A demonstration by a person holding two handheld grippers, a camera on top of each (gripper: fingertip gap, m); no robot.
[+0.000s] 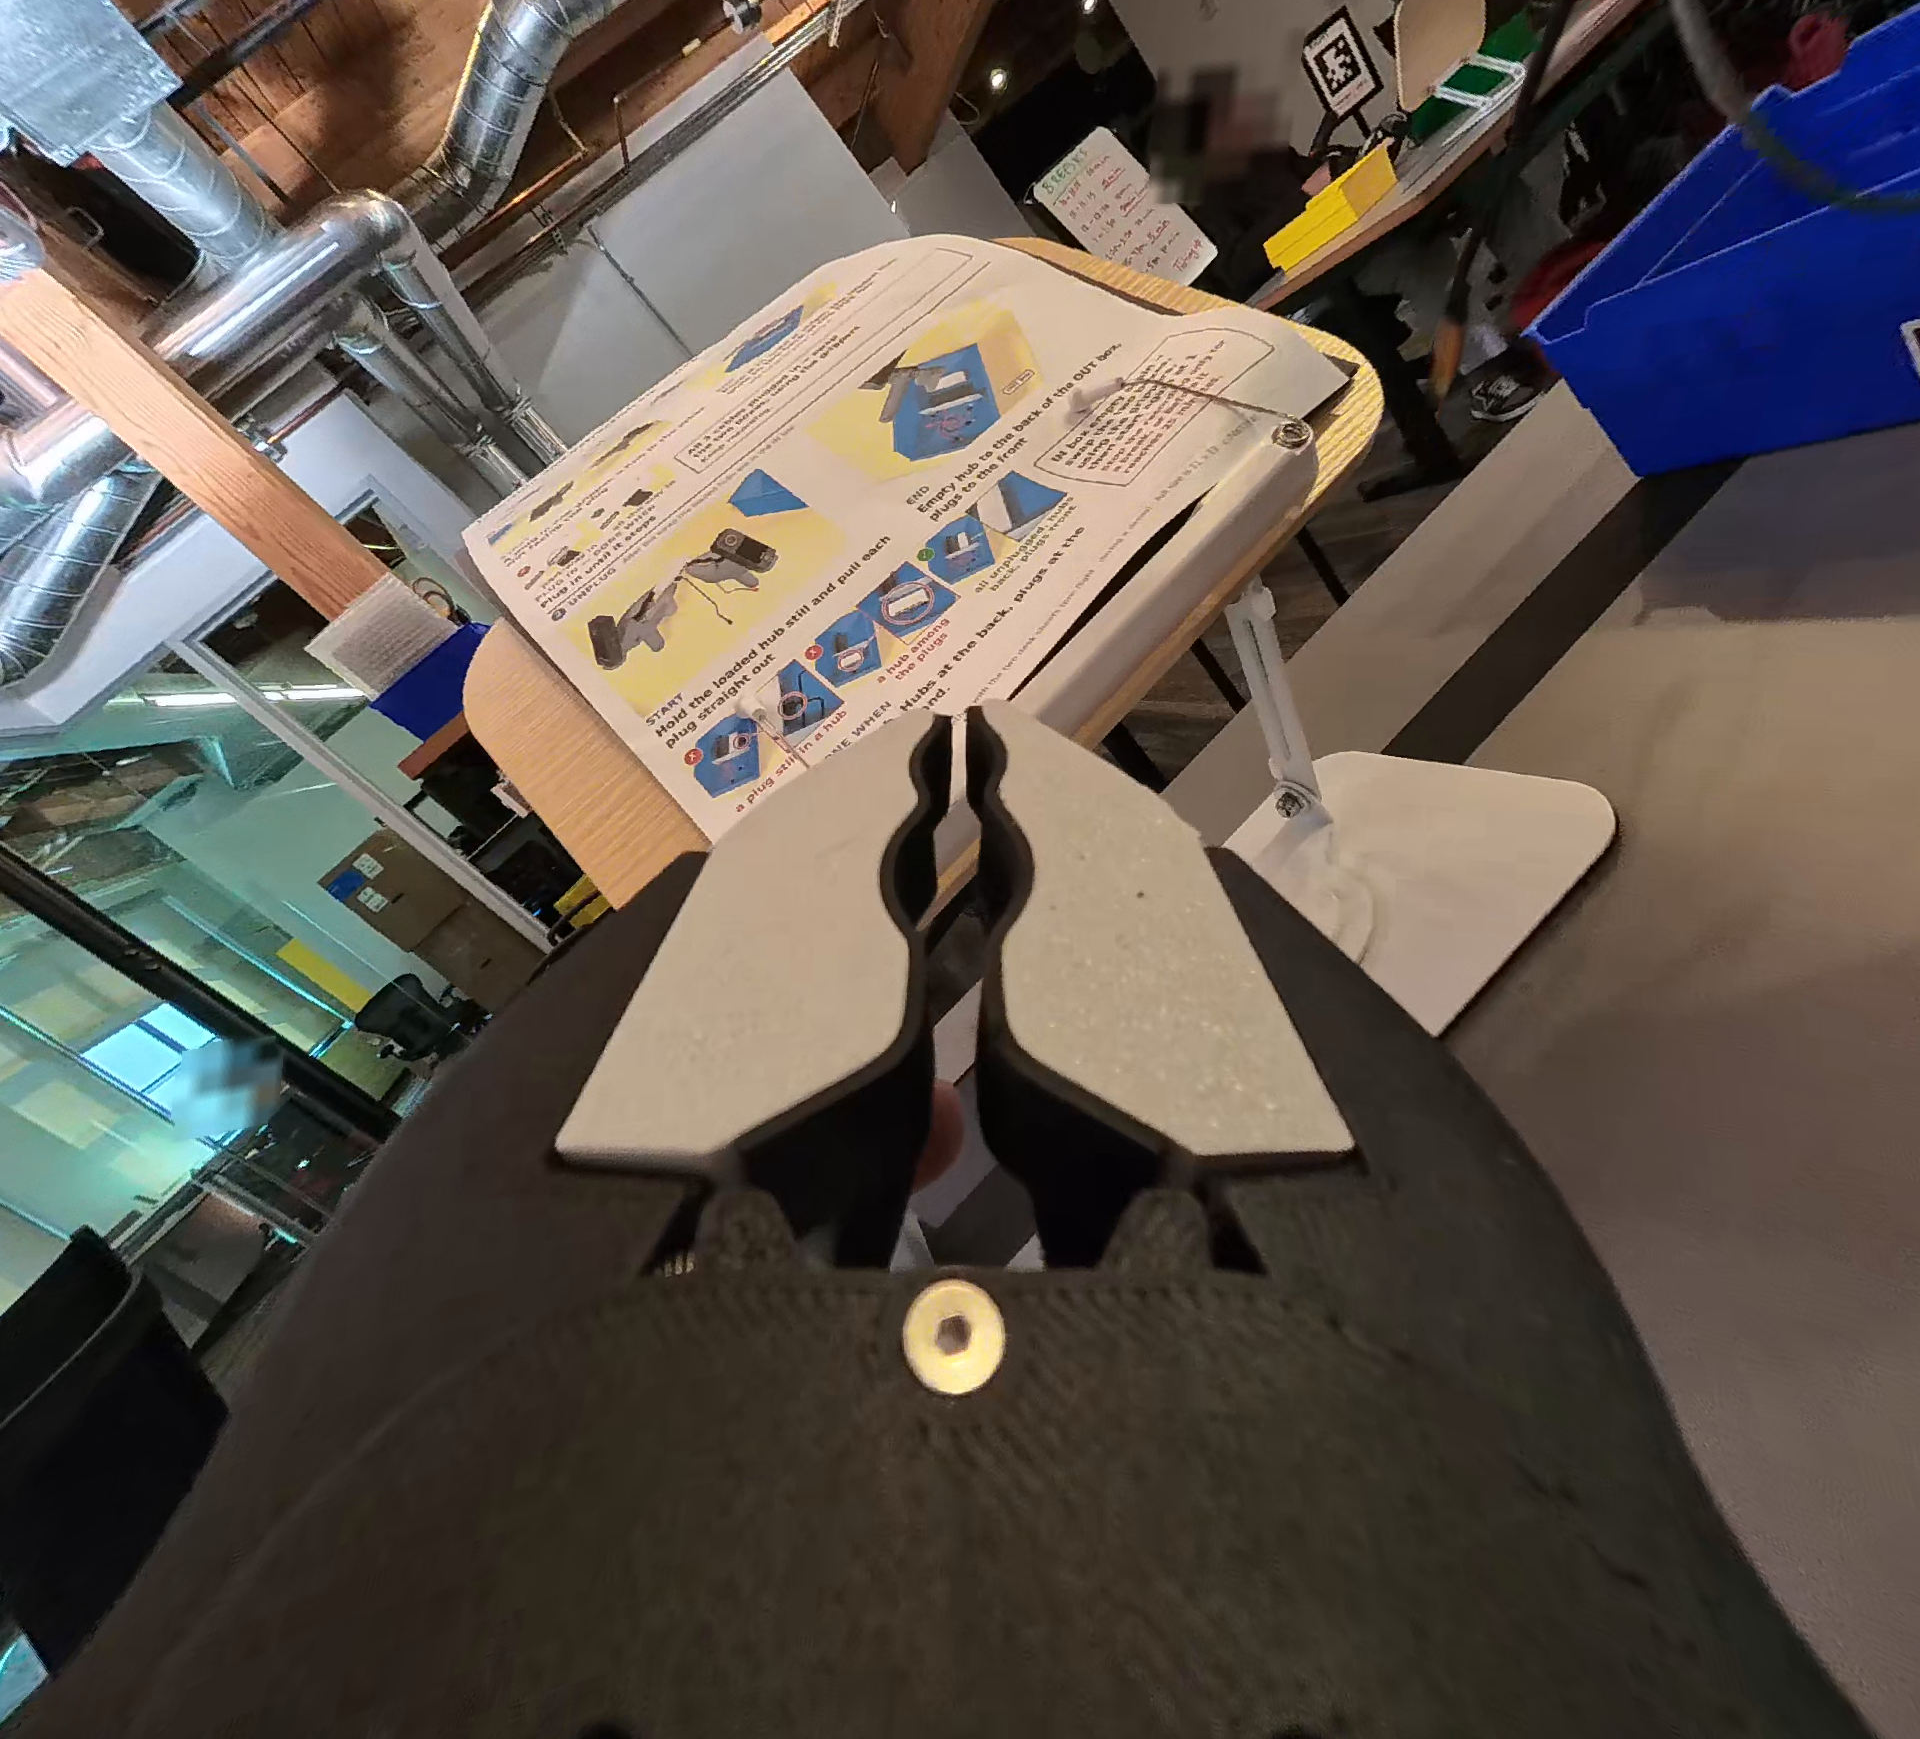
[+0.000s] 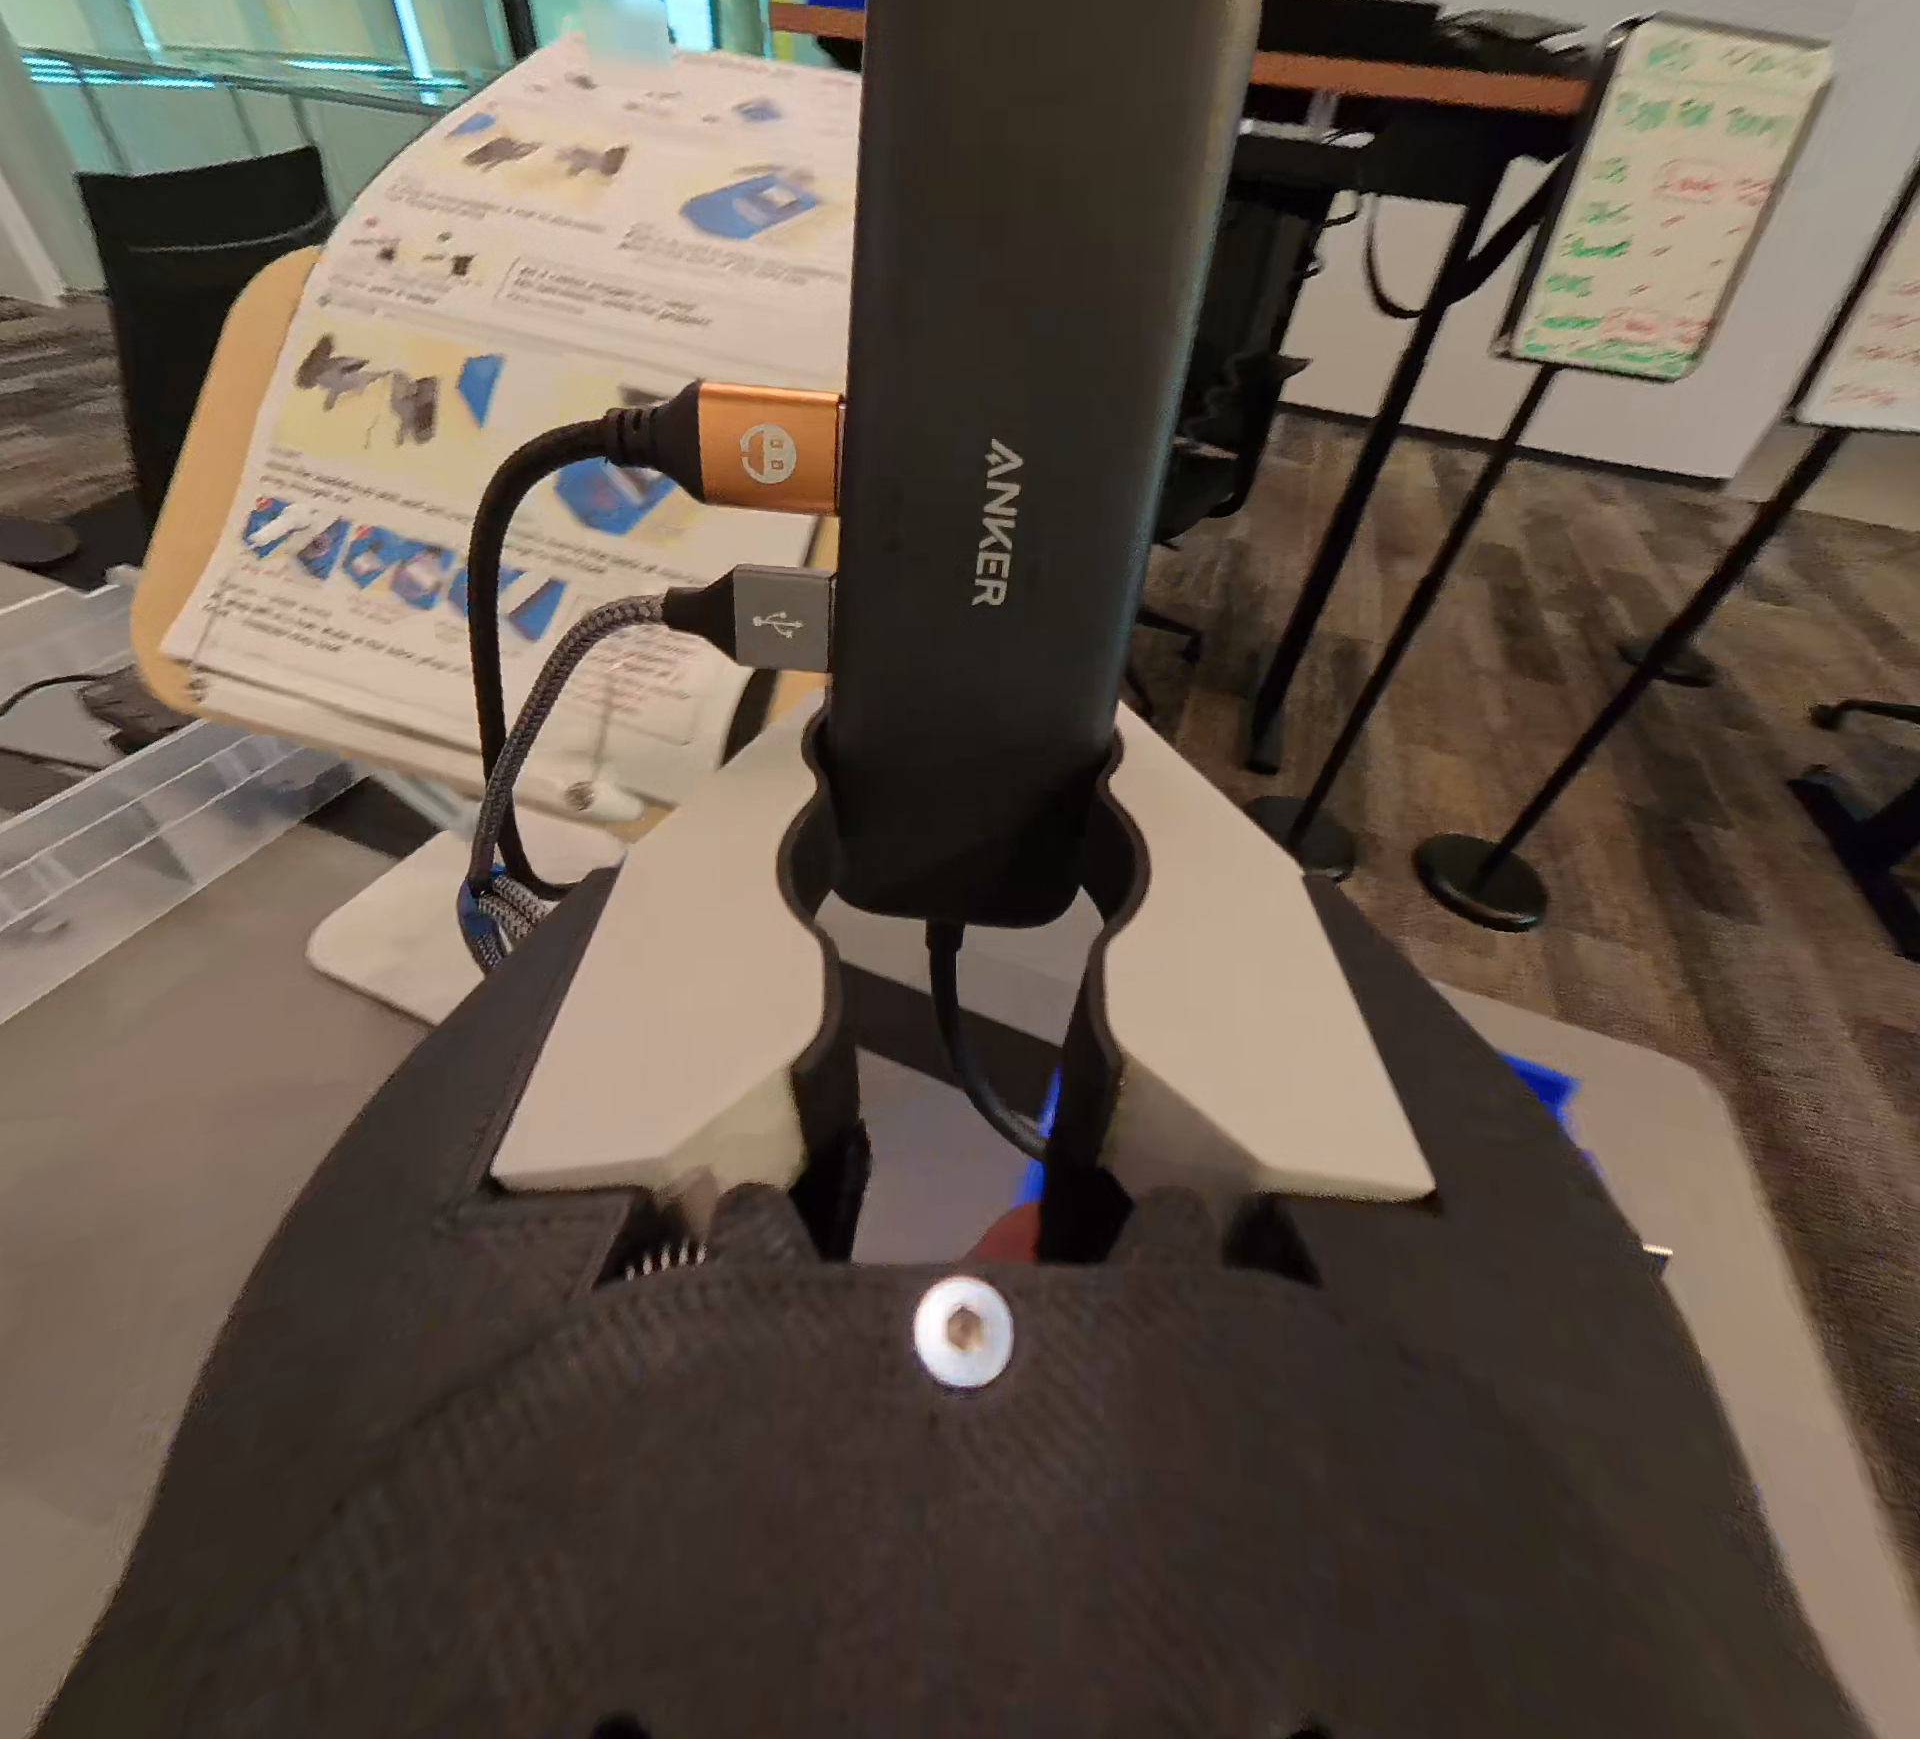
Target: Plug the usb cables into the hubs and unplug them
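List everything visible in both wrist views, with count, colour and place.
USB hub: 1, black, upright in the right gripper's fingers.
Orange USB plug: 1, black cable, in the hub's left side, upper port.
Grey USB plug: 1, braided grey cable, in the hub's left side, below the orange one.
Instruction sheet: 1, white with blue and yellow pictures, on a tilted wooden board.
Stand: 1, white, on the grey table, bearing the board.
Blue bin: 1, right edge of the table.
Whiteboard: 1, on a black floor stand, right background.
Left gripper: 1, black with grey fingers, closed, holding nothing.
Right gripper: 1, clamped on the hub's lower end.
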